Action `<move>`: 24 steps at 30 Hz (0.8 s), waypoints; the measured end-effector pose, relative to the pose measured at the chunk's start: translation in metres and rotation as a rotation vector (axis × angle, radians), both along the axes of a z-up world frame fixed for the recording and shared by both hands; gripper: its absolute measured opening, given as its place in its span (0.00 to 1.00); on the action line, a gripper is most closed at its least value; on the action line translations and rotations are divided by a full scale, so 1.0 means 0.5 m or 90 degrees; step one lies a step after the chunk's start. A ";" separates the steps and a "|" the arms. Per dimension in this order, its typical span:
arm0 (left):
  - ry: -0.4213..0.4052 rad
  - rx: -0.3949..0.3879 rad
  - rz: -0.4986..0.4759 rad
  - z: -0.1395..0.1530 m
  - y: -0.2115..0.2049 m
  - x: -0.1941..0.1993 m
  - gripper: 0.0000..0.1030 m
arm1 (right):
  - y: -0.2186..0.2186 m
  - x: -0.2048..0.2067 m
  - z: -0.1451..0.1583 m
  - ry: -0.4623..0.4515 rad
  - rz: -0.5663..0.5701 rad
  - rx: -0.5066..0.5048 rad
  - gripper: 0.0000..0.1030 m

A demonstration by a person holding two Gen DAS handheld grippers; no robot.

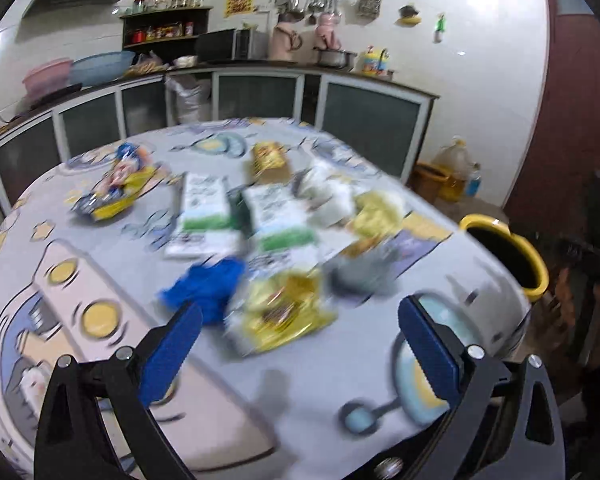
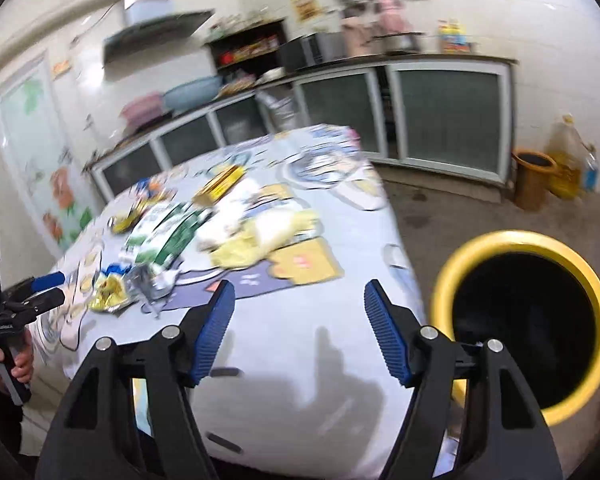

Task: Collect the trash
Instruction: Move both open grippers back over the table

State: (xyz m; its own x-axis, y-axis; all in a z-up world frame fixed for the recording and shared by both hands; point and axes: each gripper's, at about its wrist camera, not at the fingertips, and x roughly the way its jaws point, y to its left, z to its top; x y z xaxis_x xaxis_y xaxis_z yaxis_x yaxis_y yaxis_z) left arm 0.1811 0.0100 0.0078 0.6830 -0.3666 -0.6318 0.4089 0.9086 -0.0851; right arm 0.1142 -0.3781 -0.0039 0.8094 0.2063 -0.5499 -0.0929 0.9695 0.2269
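A: Where is the trash?

B: Scattered mid-table (image 1: 100,360), left of the yellow-rimmed bin (image 2: 524,320) standing just off the table's edge. Two green-and-white cartons (image 1: 204,212) lie side by side; nearer are one blue crumpled scrap (image 1: 208,286), one yellow wrapper (image 1: 284,312), one grey wad (image 1: 364,272).

A: And the grippers?

B: Left gripper (image 1: 300,348) and right gripper (image 2: 300,332) both spread wide, nothing between the fingers. Clear cloth lies beneath each.

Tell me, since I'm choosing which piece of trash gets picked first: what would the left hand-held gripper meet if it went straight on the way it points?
Probably the crumpled yellow snack wrapper, lying on the table between the left hand-held gripper and the rest of the trash. Blur leaves depth uncertain.
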 end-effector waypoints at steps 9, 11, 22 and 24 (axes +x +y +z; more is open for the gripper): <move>0.018 -0.018 0.033 -0.044 0.038 0.006 0.92 | 0.092 0.129 -0.018 0.054 0.020 -0.032 0.63; 0.026 -0.031 0.033 -0.050 0.039 0.006 0.92 | 0.103 0.151 -0.020 0.049 0.021 -0.043 0.63; 0.039 -0.029 0.015 -0.059 0.002 0.050 0.92 | 0.127 0.237 -0.052 0.079 0.034 -0.062 0.62; 0.051 -0.036 0.012 -0.064 -0.003 0.064 0.92 | 0.129 0.250 -0.053 0.080 0.033 -0.066 0.62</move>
